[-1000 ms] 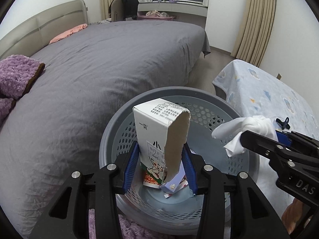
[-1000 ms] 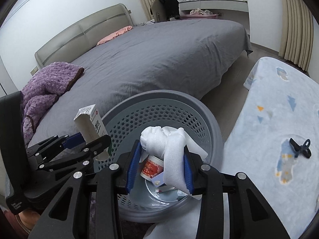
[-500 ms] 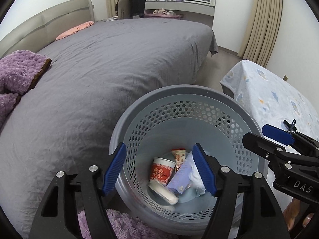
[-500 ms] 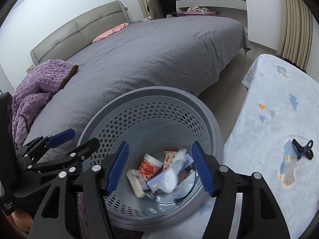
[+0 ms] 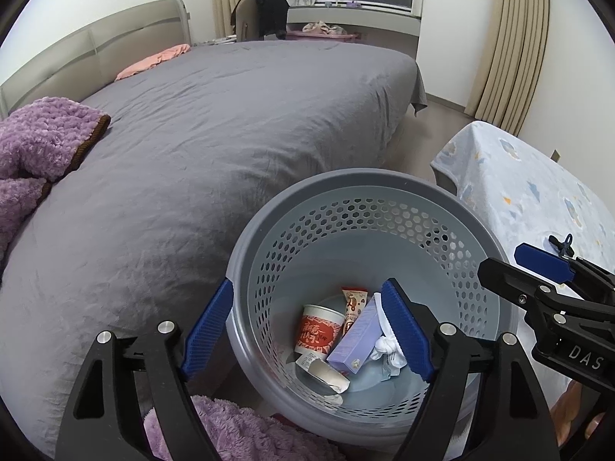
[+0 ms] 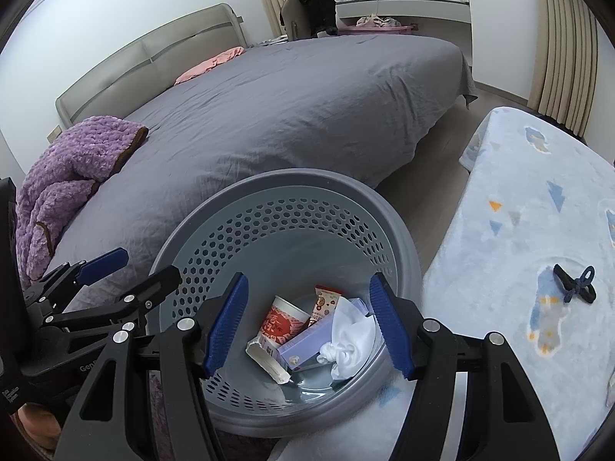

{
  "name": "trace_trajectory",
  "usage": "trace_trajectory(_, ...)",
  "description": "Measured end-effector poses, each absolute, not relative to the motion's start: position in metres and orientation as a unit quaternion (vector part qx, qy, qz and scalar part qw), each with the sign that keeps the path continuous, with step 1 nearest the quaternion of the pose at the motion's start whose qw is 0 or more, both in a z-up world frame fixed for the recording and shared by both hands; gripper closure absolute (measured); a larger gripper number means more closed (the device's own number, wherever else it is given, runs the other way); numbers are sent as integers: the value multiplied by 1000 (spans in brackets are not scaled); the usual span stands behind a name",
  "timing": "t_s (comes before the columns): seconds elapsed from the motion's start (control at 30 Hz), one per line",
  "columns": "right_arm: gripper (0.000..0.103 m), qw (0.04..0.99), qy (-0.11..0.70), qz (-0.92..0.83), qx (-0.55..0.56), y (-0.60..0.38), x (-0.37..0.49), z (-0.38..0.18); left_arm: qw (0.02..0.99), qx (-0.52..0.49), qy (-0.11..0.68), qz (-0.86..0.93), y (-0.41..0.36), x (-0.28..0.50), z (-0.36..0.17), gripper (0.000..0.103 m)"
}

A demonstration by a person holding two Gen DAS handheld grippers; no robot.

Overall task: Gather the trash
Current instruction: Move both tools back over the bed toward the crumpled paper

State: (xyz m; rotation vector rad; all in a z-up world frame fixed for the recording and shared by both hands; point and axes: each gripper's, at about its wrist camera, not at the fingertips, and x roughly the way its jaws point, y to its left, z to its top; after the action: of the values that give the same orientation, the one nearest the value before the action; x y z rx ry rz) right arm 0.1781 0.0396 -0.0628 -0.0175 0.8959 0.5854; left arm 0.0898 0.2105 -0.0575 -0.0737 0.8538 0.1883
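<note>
A grey perforated basket (image 5: 357, 180) (image 6: 292, 180) stands beside the bed. In it lie a red paper cup (image 5: 317, 332) (image 6: 282, 322), a snack wrapper (image 5: 351, 303), a purple box (image 5: 355, 342) (image 6: 303, 347), a flattened milk carton (image 5: 323, 370) (image 6: 267, 361) and a crumpled white tissue (image 5: 388, 349) (image 6: 351, 336). My left gripper (image 5: 307, 330) is open and empty above the basket's near left rim. My right gripper (image 6: 309, 324) is open and empty above the basket. Each gripper shows in the other's view, the right one (image 5: 538, 269) and the left one (image 6: 115, 269).
A large bed with a grey cover (image 5: 215, 123) lies behind the basket. A purple blanket (image 5: 42, 142) is at its left. A low surface with a light blue patterned cloth (image 6: 538, 230) is to the right, with a dark hair clip (image 6: 574, 284) on it.
One second ago my left gripper held the milk carton and my right held the tissue above the basket. Both opened, and both items now lie in the basket.
</note>
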Motion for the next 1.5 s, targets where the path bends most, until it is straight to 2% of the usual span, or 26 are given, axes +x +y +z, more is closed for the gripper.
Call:
trace_trajectory(0.4,40,866,419,273,-8,34,170,-54,909,-34,401,106,212,80,-45,15)
trace_trajectory(0.73,39,872,420,251,4,6,157,-48,912,-32,396,98,195,72,-38,12)
trace_trajectory(1.5,38,902,417,56,96,-222,116,-56,914,0,406,-12,72,83,-34,11)
